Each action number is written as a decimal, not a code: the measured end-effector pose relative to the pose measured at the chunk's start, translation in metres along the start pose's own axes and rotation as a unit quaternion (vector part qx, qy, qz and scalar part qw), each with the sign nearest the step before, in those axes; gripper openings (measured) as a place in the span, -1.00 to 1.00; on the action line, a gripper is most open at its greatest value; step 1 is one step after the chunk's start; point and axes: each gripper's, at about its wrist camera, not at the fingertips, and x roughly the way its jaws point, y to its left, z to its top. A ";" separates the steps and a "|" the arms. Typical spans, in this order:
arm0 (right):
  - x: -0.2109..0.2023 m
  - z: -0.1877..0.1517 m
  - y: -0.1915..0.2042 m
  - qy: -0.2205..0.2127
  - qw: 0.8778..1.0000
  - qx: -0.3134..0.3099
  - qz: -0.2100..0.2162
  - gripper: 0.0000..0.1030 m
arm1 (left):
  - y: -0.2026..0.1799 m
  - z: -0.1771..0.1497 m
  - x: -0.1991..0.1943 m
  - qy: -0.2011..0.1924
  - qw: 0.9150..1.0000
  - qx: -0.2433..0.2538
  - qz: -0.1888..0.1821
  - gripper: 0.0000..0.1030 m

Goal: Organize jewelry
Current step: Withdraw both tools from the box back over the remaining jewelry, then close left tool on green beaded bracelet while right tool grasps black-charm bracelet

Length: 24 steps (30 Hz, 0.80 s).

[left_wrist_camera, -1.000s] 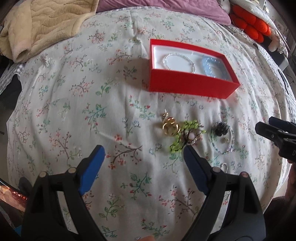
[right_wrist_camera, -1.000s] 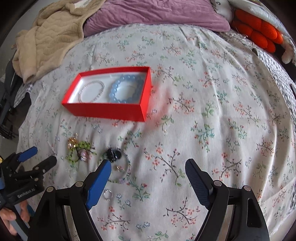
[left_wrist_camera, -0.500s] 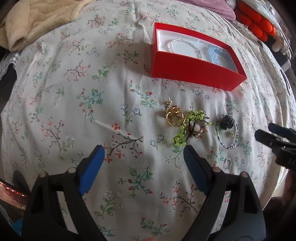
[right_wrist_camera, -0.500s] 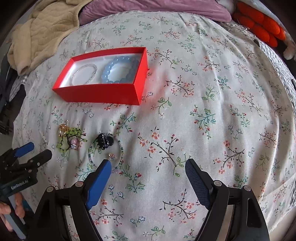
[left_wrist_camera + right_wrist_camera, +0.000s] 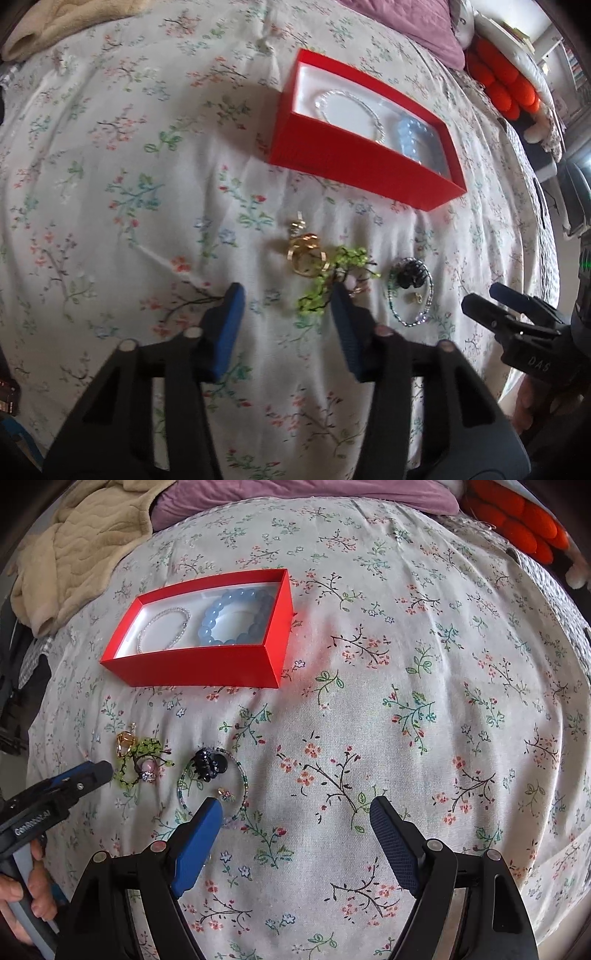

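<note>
A red box [image 5: 369, 173] [image 5: 199, 668] on the floral bedspread holds a thin silver bracelet [image 5: 351, 107] [image 5: 162, 629] and a blue bead bracelet [image 5: 413, 134] [image 5: 236, 616]. In front of it lie gold rings [image 5: 306, 254] [image 5: 123, 742], a green beaded piece [image 5: 332, 280] [image 5: 144, 758] and a teal bead bracelet with a black flower [image 5: 410, 291] [image 5: 212, 775]. My left gripper [image 5: 286, 306] [image 5: 99, 770] is open and empty, low over the green piece. My right gripper [image 5: 295, 808] [image 5: 484, 299] is open and empty, its left finger by the teal bracelet.
A beige blanket [image 5: 81, 542] lies at the far left, a purple pillow [image 5: 295, 494] at the back and an orange plush thing [image 5: 517, 520] at the far right. The bed's right edge [image 5: 546, 206] drops off beside the jewelry.
Both grippers have moved forward and lower toward the loose jewelry. The left gripper's fingers have narrowed somewhat and now frame the green piece.
</note>
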 end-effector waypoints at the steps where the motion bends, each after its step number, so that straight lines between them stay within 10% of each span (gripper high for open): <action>1: 0.000 0.000 0.000 0.000 1.000 0.001 0.000 0.62 | -0.003 0.000 0.002 0.001 1.000 0.003 0.000 -0.19; 13: -0.001 0.002 -0.006 0.001 1.000 0.008 0.002 0.62 | -0.021 0.002 0.025 0.010 0.999 0.042 0.023 -0.79; 24: 0.002 0.006 -0.006 0.004 1.000 0.010 0.003 0.62 | -0.029 -0.002 -0.002 -0.022 0.998 0.063 0.004 -0.88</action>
